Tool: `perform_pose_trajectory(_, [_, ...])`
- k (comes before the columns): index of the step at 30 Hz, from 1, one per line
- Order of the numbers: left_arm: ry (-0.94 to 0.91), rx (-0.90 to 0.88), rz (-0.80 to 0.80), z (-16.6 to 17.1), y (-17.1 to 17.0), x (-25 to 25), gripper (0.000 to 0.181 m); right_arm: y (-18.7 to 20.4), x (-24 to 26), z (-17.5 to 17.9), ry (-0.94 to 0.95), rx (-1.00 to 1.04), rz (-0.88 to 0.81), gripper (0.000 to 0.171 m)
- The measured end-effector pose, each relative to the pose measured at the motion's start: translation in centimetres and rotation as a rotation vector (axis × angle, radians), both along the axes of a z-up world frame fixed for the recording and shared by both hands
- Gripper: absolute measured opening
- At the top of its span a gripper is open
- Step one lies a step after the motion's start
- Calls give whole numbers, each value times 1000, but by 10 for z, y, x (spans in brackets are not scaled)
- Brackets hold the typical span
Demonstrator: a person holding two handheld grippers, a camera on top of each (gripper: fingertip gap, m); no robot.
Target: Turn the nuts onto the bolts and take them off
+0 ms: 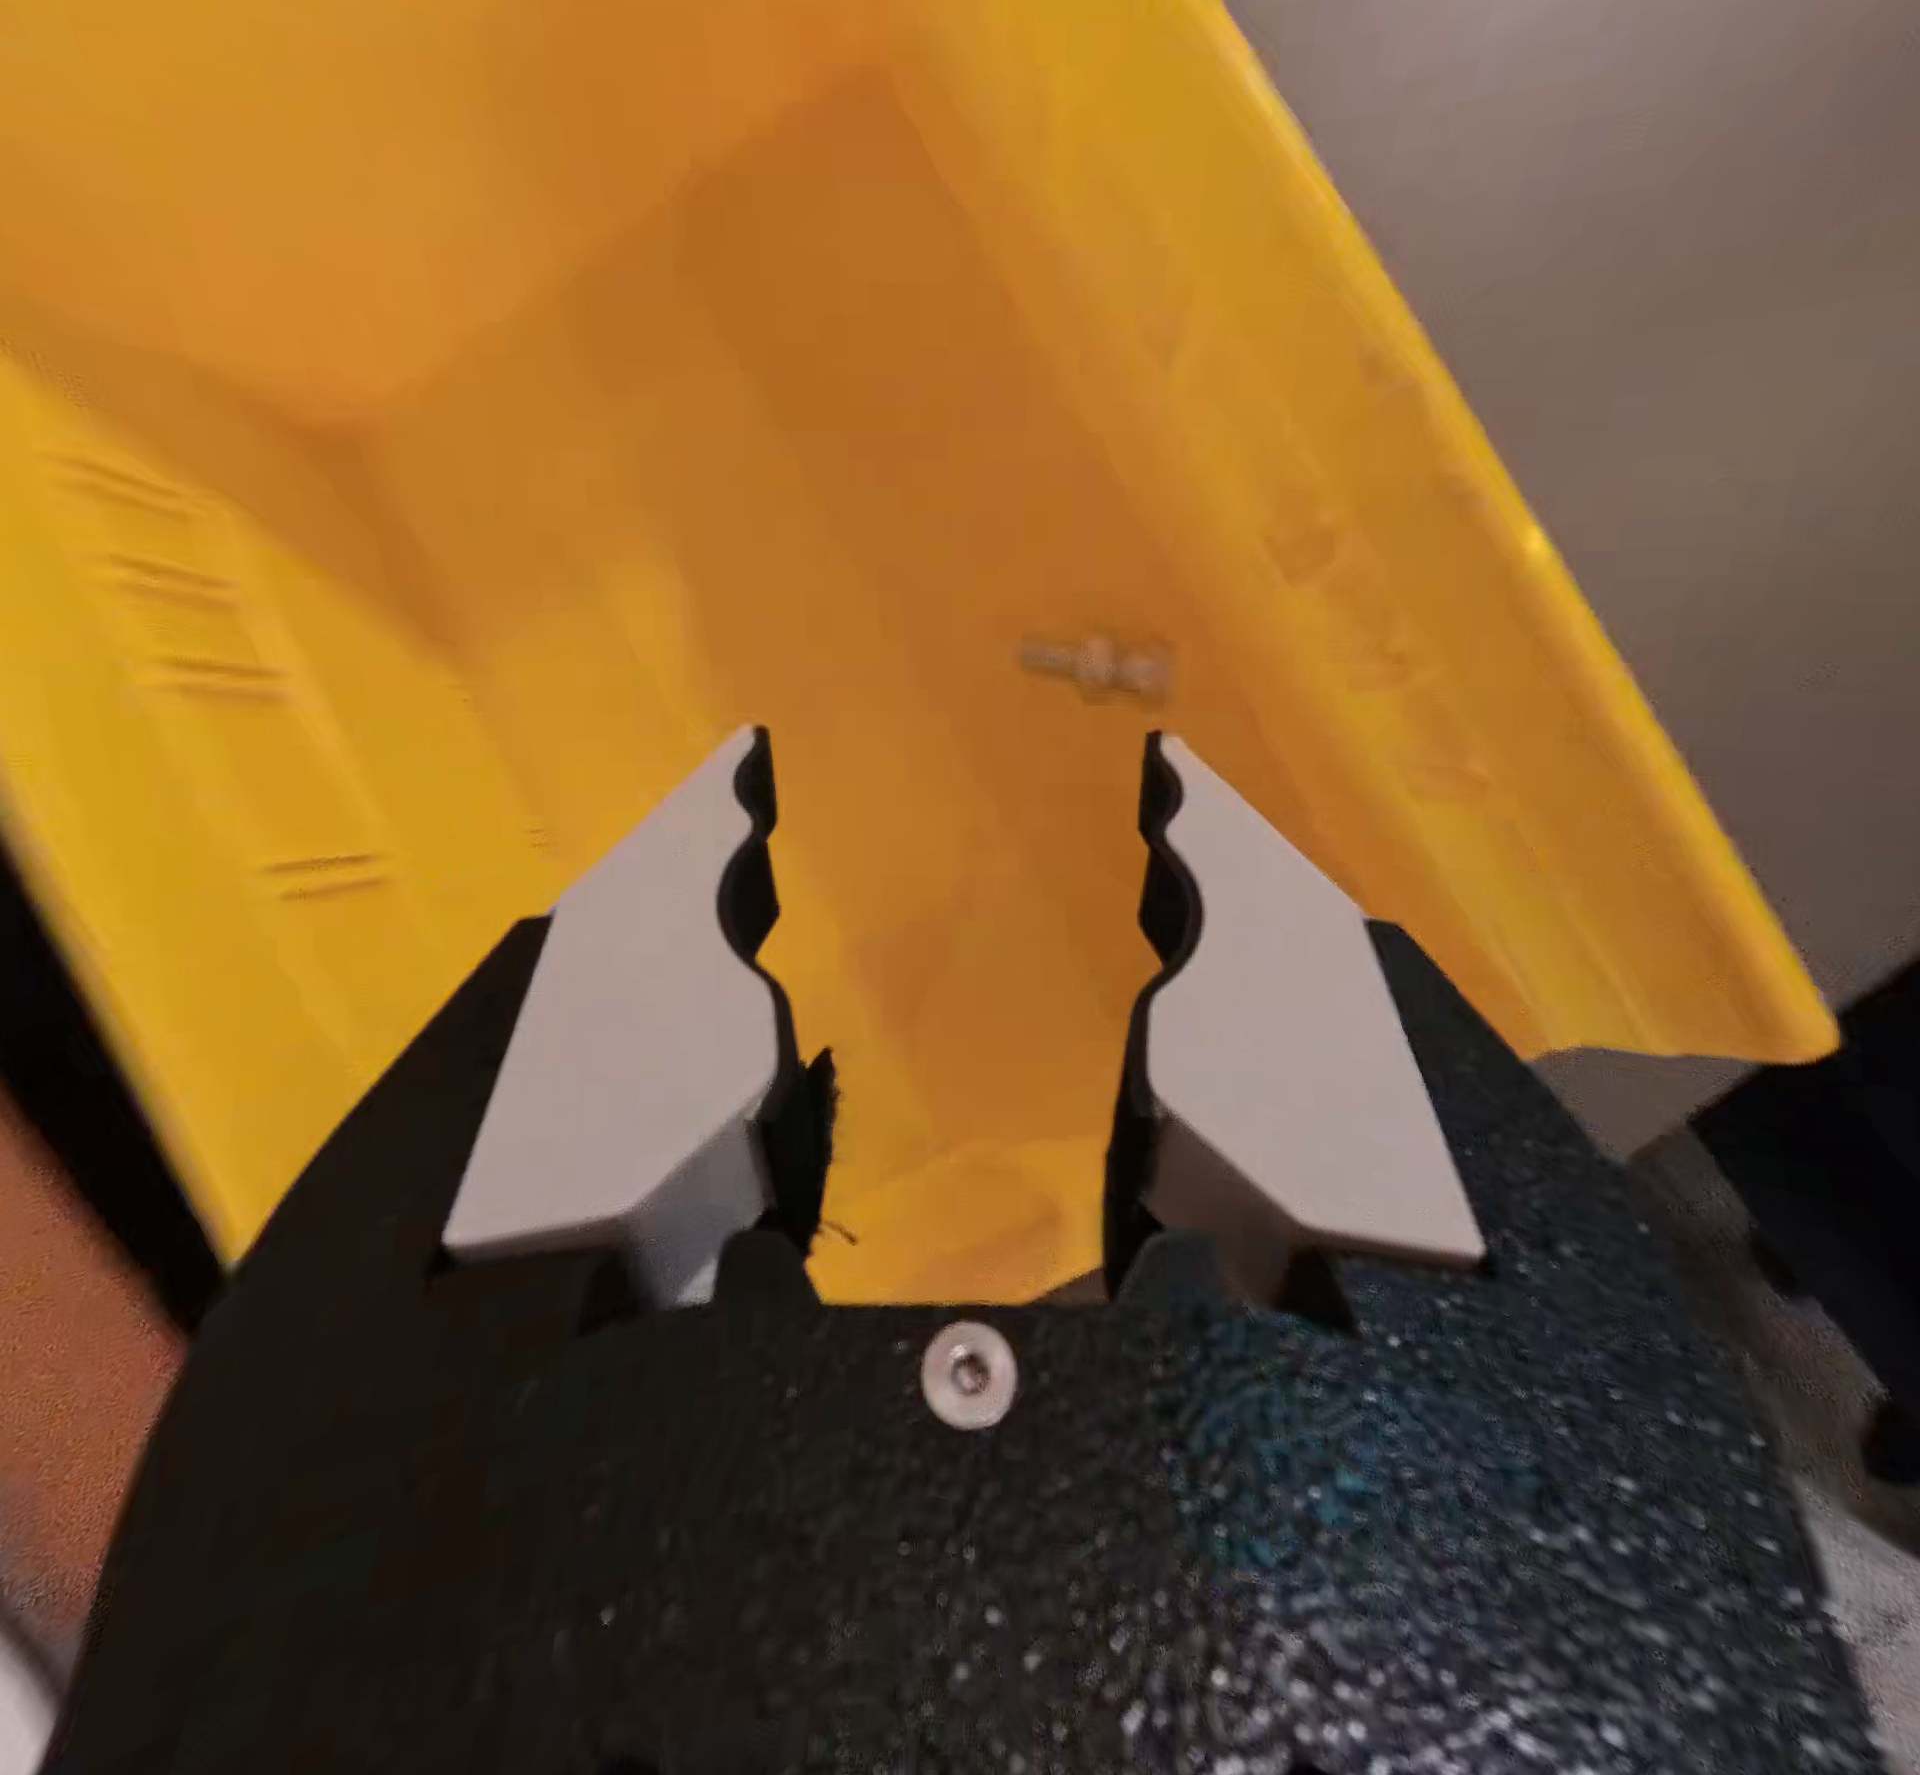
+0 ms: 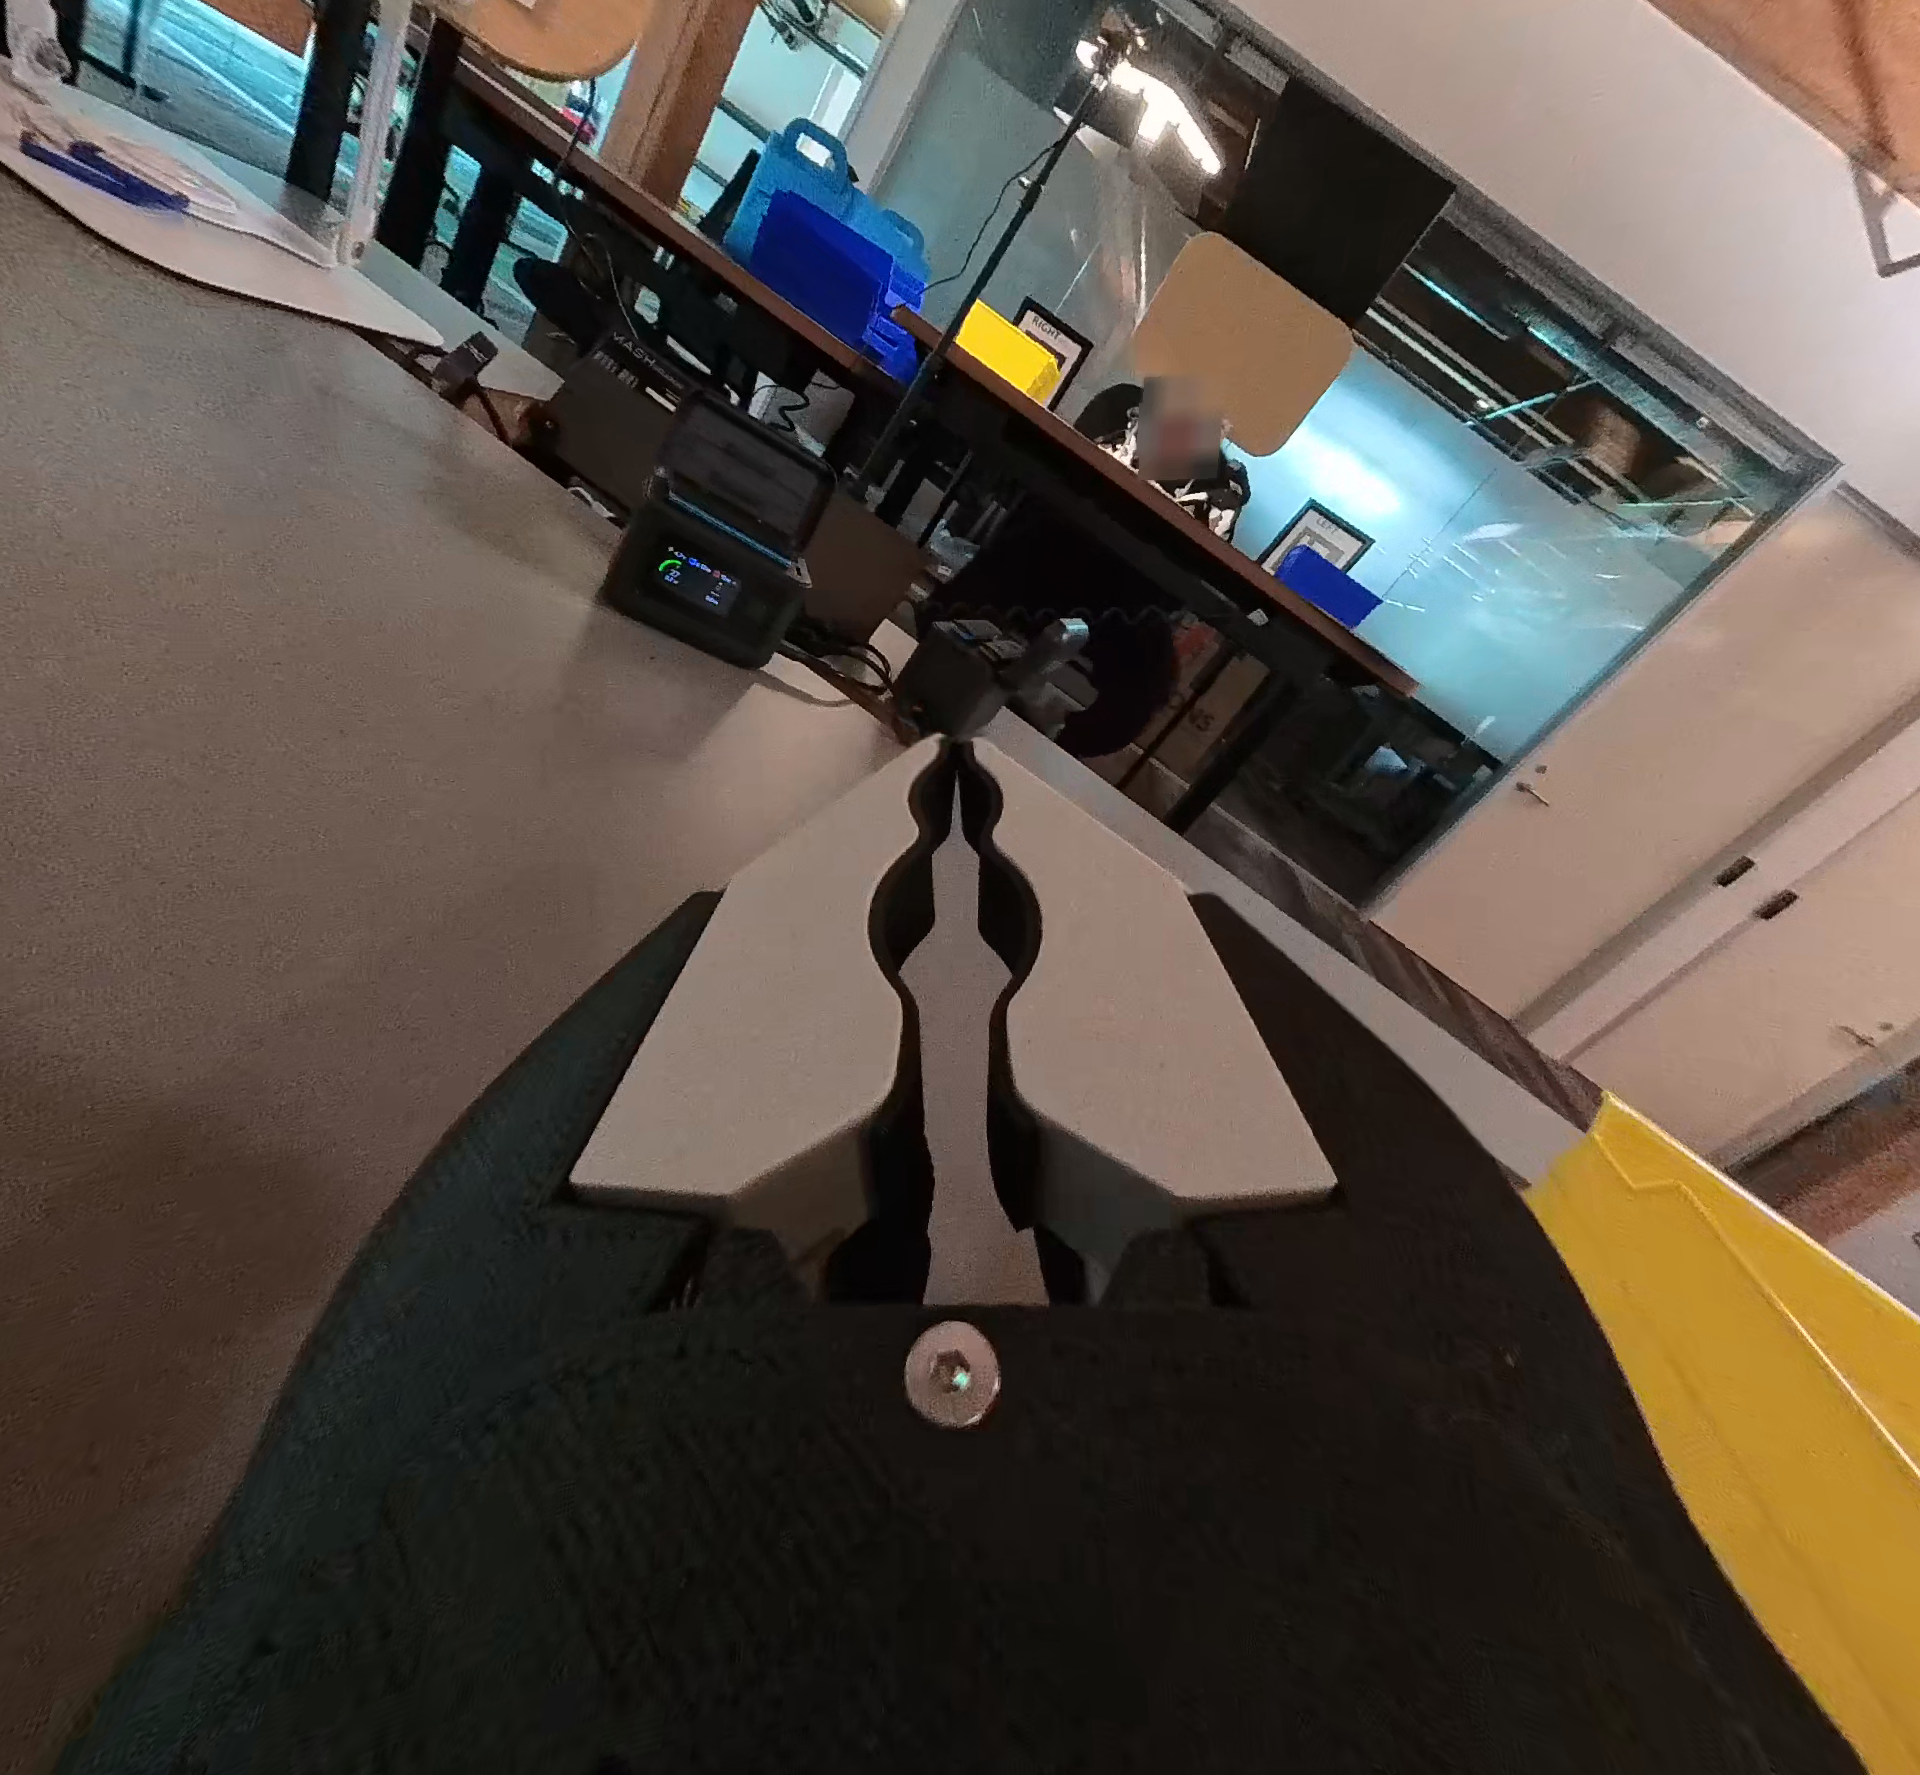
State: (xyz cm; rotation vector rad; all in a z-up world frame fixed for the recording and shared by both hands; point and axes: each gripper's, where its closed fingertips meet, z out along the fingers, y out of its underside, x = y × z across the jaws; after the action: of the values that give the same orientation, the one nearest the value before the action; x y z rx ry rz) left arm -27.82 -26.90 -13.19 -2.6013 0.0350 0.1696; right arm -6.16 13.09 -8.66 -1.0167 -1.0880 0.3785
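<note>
Jaws parted on the left gripper [image 1: 954, 738], tips meeting on the right gripper [image 2: 954, 746]; a blurred bolt [image 1: 1093, 663] lies just beyond the left tips in the yellow bin [image 1: 1351, 437].

Smooth yellow plastic bin [image 1: 727, 323], metal bolt [image 1: 1093, 663]

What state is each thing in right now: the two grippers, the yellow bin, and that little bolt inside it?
Left gripper: open, empty, pointing into the bin.
Right gripper: shut, tips together, apparently empty, over the grey table.
Yellow bin: open-topped, nearly empty.
Bolt: lying on its side on the bin floor, a nut apparently threaded on; blurred.
Small device on the table: screen lit.
</note>
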Motion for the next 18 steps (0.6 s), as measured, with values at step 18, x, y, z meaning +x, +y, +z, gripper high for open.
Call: perform_pose_trajectory(18, [-102,3,-109,-54,25,22,37,-14,-11,-9,-99,109,20,0])
